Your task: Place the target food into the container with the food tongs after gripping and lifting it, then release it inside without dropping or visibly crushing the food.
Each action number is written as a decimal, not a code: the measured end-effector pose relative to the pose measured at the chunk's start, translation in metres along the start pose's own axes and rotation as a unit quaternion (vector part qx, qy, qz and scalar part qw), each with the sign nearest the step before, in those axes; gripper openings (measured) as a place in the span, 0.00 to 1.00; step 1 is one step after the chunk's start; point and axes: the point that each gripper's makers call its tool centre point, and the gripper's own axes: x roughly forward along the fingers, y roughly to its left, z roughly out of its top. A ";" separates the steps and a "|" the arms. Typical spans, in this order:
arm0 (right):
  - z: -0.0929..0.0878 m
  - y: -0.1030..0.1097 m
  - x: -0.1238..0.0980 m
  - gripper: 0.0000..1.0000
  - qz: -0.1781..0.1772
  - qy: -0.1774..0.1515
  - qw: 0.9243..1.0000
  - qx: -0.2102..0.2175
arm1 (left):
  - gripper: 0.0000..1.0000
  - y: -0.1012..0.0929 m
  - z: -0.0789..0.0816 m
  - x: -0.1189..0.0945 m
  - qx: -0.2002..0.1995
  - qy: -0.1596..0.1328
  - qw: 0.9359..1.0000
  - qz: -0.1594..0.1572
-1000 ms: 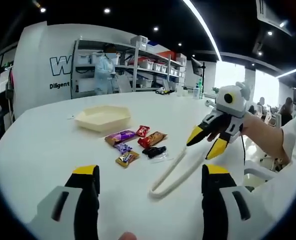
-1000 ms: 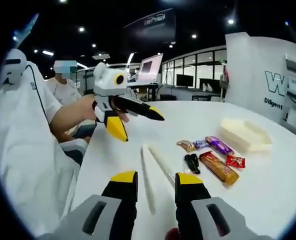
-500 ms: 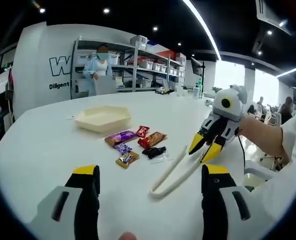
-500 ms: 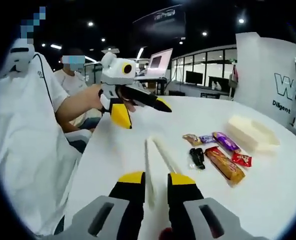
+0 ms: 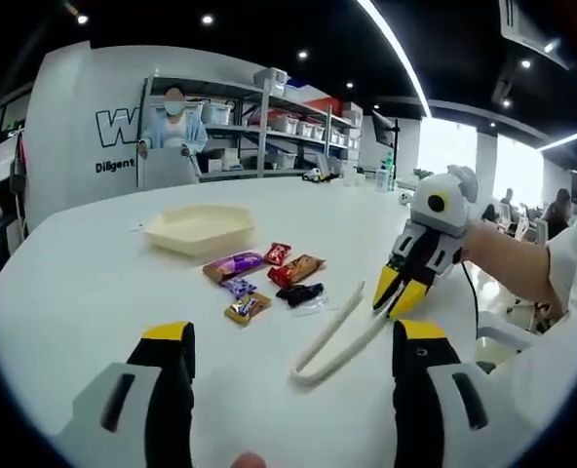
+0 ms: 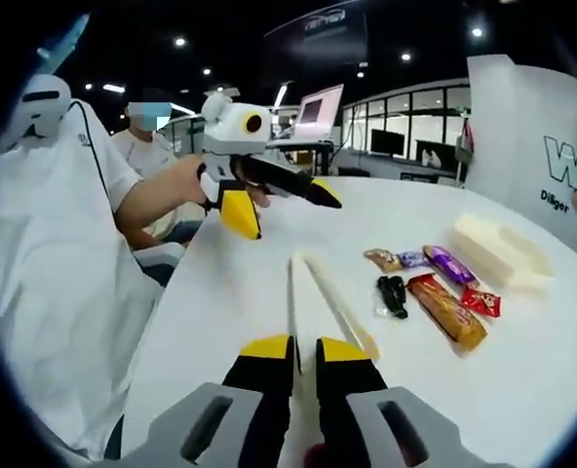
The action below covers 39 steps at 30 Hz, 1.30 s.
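The step in hand looks like picking up the food tongs, which lie flat on the white worktop, not yet lifted; no food has been gripped. In the left gripper view, the right hand-held gripper hovers at the tongs' open ends, its yellow-tipped jaws nearly together; in its own view they stand narrowly apart astride one tong arm, and I cannot tell whether they touch it. The left hand-held gripper hangs above the worktop, jaws spread wide and empty. The wrapped snacks lie clustered just beyond the tongs; the cream container sits farther back, near them, empty. The next move likely calls for clamping both tong arms firmly without skidding them.
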 end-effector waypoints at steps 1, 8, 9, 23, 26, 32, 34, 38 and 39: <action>0.000 0.000 0.000 0.01 0.001 0.001 1.000 0.000 | 0.81 0.000 0.000 0.000 0.000 0.000 1.000 0.000; -0.002 0.002 0.001 0.00 0.008 0.005 1.000 0.000 | 0.81 0.001 0.000 0.000 -0.001 0.000 1.000 0.001; -0.002 0.002 0.001 0.00 0.009 0.005 1.000 -0.002 | 0.81 0.001 0.000 -0.001 -0.001 0.000 1.000 0.001; 0.000 0.003 0.004 0.00 0.016 0.011 1.000 -0.016 | 0.81 0.002 0.000 -0.002 -0.002 -0.001 1.000 0.003; -0.001 0.005 0.004 0.00 0.019 0.011 1.000 -0.016 | 0.81 0.002 -0.001 -0.002 -0.002 0.000 1.000 0.003; -0.001 0.006 0.004 0.00 0.020 0.009 1.000 -0.022 | 0.81 0.003 -0.002 -0.003 -0.003 0.000 1.000 0.003; -0.001 0.006 0.004 0.00 0.020 0.008 1.000 -0.018 | 0.81 0.003 -0.002 -0.003 -0.003 0.001 1.000 0.003; 0.000 0.006 0.004 0.00 0.019 0.005 1.000 -0.015 | 0.81 0.003 -0.003 -0.003 -0.003 0.001 1.000 0.004; 0.000 0.006 0.004 0.00 0.019 0.004 1.000 -0.015 | 0.81 0.003 -0.003 -0.003 -0.003 0.002 1.000 0.004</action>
